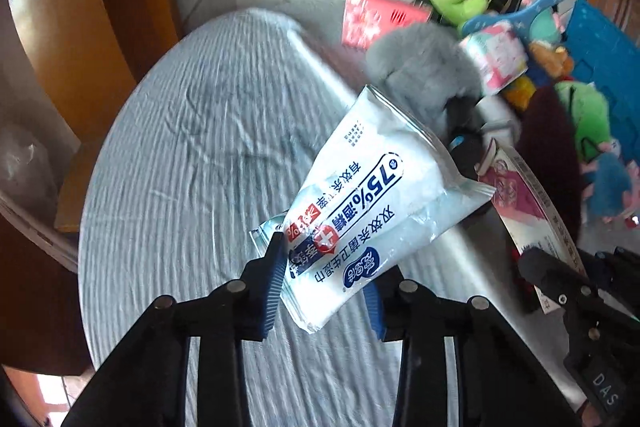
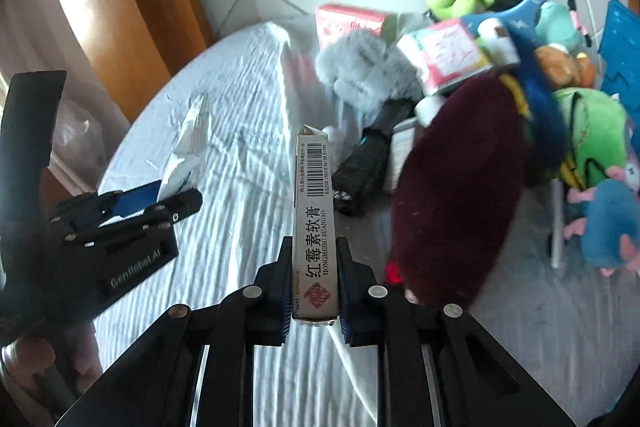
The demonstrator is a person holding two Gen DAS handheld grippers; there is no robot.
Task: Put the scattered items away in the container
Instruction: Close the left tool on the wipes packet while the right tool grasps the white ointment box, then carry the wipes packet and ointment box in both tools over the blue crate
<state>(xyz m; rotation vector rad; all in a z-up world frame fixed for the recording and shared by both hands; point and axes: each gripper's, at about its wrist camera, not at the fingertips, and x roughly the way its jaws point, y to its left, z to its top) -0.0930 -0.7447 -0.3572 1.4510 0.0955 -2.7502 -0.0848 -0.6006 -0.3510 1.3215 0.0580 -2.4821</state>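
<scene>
Both wrist views down onto bed (image 1: 180, 147)

A white and pale blue pack of wet wipes (image 1: 360, 211) with blue and red print hangs tilted above the striped cloth, its near end pinched, its far end pointing up and right. A slim white ointment box (image 2: 314, 223) with a barcode and black lettering stands lengthwise, its near end clamped, its far flap open. At the far right lies a blue container (image 1: 600, 55), with toys and packets heaped beside it.
</scene>
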